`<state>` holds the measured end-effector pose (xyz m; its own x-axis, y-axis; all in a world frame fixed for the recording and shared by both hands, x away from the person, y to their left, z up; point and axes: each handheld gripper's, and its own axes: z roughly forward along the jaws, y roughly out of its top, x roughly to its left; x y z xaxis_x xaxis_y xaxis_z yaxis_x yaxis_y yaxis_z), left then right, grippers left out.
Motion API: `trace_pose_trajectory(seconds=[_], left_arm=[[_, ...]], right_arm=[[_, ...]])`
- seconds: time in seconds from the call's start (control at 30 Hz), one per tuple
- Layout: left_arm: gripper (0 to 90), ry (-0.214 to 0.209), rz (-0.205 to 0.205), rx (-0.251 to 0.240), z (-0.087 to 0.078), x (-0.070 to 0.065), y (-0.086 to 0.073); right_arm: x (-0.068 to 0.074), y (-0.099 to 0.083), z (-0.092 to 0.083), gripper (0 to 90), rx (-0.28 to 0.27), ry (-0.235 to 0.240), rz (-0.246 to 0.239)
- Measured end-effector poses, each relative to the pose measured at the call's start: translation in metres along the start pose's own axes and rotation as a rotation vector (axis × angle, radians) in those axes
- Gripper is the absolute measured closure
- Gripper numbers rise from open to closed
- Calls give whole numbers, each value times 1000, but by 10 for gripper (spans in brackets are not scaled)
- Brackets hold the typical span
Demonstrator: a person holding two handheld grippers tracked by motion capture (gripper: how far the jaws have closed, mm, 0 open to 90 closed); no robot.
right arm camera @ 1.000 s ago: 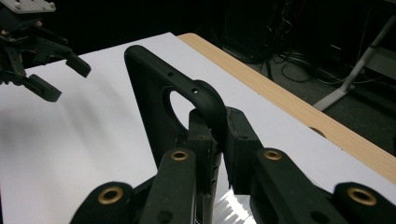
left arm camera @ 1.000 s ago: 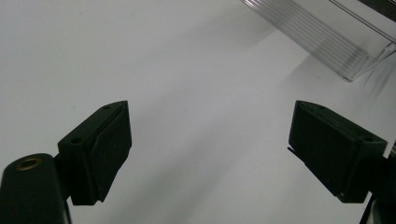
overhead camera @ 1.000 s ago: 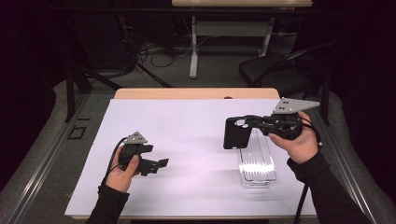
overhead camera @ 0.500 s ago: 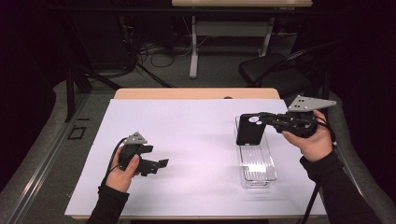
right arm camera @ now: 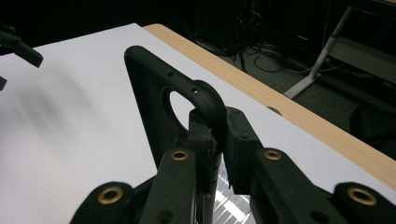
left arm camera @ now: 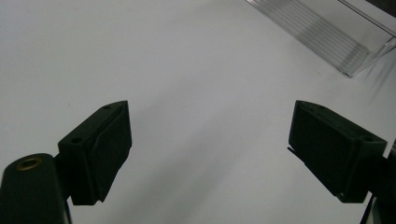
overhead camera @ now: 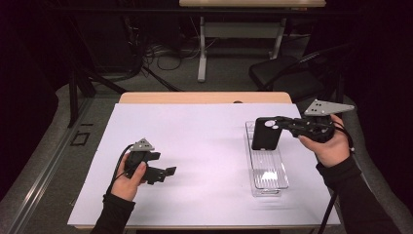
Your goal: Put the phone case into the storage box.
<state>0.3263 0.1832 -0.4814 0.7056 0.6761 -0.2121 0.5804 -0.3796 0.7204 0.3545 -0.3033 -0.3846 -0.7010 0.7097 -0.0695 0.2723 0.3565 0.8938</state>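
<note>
white table (overhead camera: 195, 141), black chair (overhead camera: 277, 75), floor cables (overhead camera: 156, 51)

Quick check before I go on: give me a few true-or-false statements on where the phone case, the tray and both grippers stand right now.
1. The right gripper is clamped on the black phone case. True.
2. The case lies flat in the clear tray. False: it is held up above the tray.
3. The left gripper holds the tray. False: its jaws stand open and hold nothing.
4. The tray sits on the white table cover. True.

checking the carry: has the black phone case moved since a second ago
Yes. Clamped in the right gripper, the black phone case has shifted rightward and now hangs over the clear tray's far end.
</note>
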Motion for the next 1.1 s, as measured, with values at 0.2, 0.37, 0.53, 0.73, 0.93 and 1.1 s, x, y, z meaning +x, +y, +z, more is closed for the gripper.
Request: trace_pose_trajectory(seconds=[0.2, 0.37, 0.53, 0.73, 0.93, 1.1], left_arm=[[136, 2, 0, 2, 0, 0, 0], [137, 3, 1, 2, 1, 1, -1], [137, 4, 0, -1, 1, 1, -1], [137, 1, 2, 8, 2, 2, -2], [137, 4, 2, 2, 2, 2, -2], [137, 3, -7, 7, 2, 3, -3]], right_arm=[[-4, -1, 7, 830, 0, -8, -5], [-9, -2, 12, 830, -6, -12, -9], [-16, -5, 19, 830, -2, -17, -15], [-24, -8, 28, 829, 0, -23, -25], [-33, -12, 35, 829, -14, -22, -13], [-38, -14, 43, 829, -22, -19, -14]])
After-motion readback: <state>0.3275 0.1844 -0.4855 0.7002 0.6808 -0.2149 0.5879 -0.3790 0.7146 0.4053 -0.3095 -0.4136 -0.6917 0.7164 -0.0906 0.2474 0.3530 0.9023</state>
